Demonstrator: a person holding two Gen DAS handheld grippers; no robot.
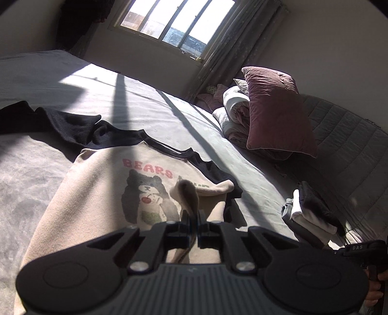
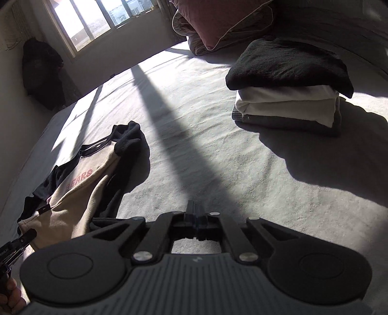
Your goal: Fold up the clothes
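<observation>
Left gripper: my left gripper (image 1: pixel 193 218) is pinched tight on a beige fold of the sweatshirt (image 1: pixel 97 193), and the cloth rises up between the two fingers.

Right gripper: my right gripper (image 2: pixel 196 218) has its fingers pressed together with nothing between them; it hangs over bare bedsheet (image 2: pixel 218 169).

Sweatshirt: beige body, black sleeves and black neckband, with a bear print and the pink word BEARS. In my left view it lies spread on the bed directly ahead of the tool, neckline away from me, one edge turned over onto the print. One black sleeve (image 1: pixel 48 121) stretches off to the left.

Sweatshirt from the right view: it sits to the left of my right gripper, apart from its fingers, with a black sleeve bunched at the far end.

Folded stack: a pile of folded clothes (image 2: pixel 288 97) rests on the bed well ahead and to the right of my right gripper, black piece on top, white below, grey at the bottom.

Bed: grey sheet, crossed by bright sunlight and long dark shadow bars.

Pillows: a mauve pillow (image 1: pixel 276 111) leans on rolled bedding at the head end.

Room: a barred window (image 1: pixel 174 21) with a curtain beside it, pale walls.
</observation>
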